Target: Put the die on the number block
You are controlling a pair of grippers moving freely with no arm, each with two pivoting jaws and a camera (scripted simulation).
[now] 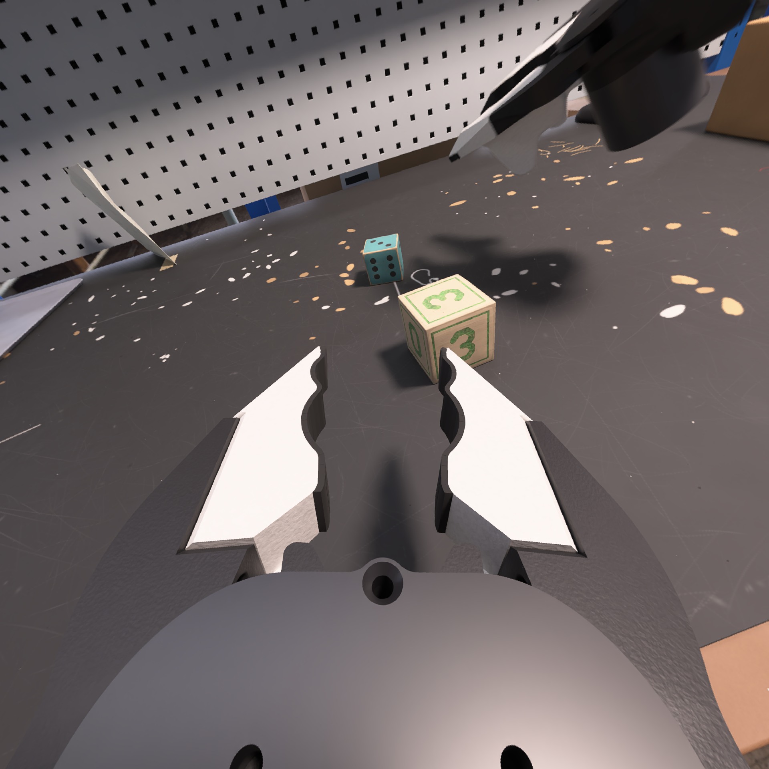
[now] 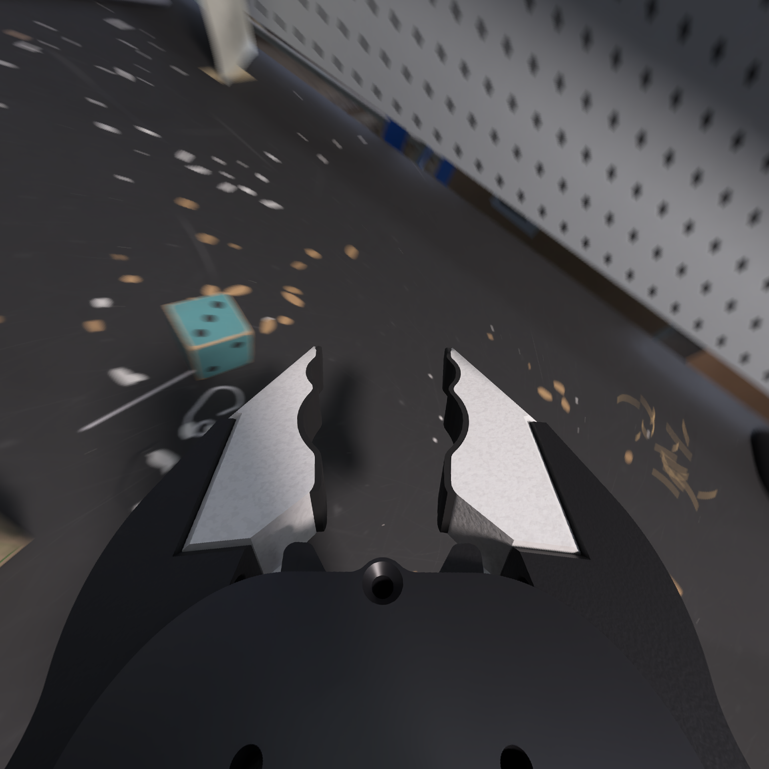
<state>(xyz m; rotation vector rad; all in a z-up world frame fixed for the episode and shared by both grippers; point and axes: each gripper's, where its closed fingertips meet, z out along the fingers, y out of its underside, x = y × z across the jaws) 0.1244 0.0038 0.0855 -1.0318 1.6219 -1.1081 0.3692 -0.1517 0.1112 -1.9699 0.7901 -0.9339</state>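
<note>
A teal die [image 1: 383, 259] with black pips sits on the dark table [image 1: 166, 416]. Just in front of it and to its right stands a wooden number block [image 1: 448, 321] with green digits. My left gripper [image 1: 382, 353] is open and empty, its right fingertip just in front of the block. My right gripper [image 2: 382, 353] is open and empty, above the table; the die [image 2: 212, 335] lies to the left of its left fingertip, apart from it. The right gripper also shows at the top right of the left wrist view [image 1: 491, 145], high above both cubes.
A white pegboard wall [image 1: 249, 104] runs along the back of the table. A pale leaning strip [image 1: 116, 212] stands at the back left. Cardboard boxes [image 1: 740, 83] sit at the right, and a grey sheet [image 1: 29, 312] lies at the far left. Paint specks cover the table.
</note>
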